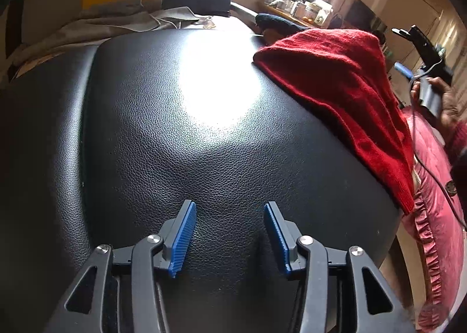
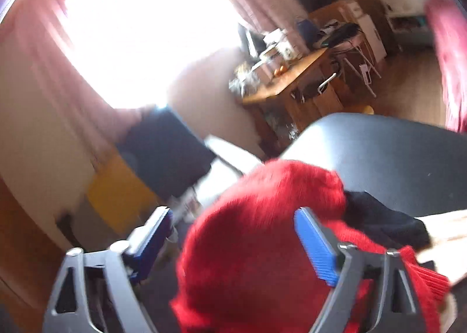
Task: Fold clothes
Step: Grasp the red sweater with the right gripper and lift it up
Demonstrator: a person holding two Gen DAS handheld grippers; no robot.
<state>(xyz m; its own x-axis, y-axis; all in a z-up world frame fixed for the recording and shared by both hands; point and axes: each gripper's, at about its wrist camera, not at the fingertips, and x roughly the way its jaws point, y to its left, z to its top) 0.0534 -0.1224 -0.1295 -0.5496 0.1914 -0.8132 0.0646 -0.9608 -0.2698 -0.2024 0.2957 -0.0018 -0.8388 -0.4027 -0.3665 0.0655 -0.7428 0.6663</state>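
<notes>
Both tools are gaping empty: left tool (image 1: 230, 233) hovering over bare black cushion (image 1: 175, 128), right tool (image 2: 233, 241) straddling the sweater (image 1: 344, 93) draping its right edge, possibly slipping off.

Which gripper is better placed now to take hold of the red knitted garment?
The right gripper, probably. The red knitted garment lies close under its open fingers, though not yet pinched. The left gripper is open over bare black leather cushion, apart from the garment at the cushion's far side.
</notes>
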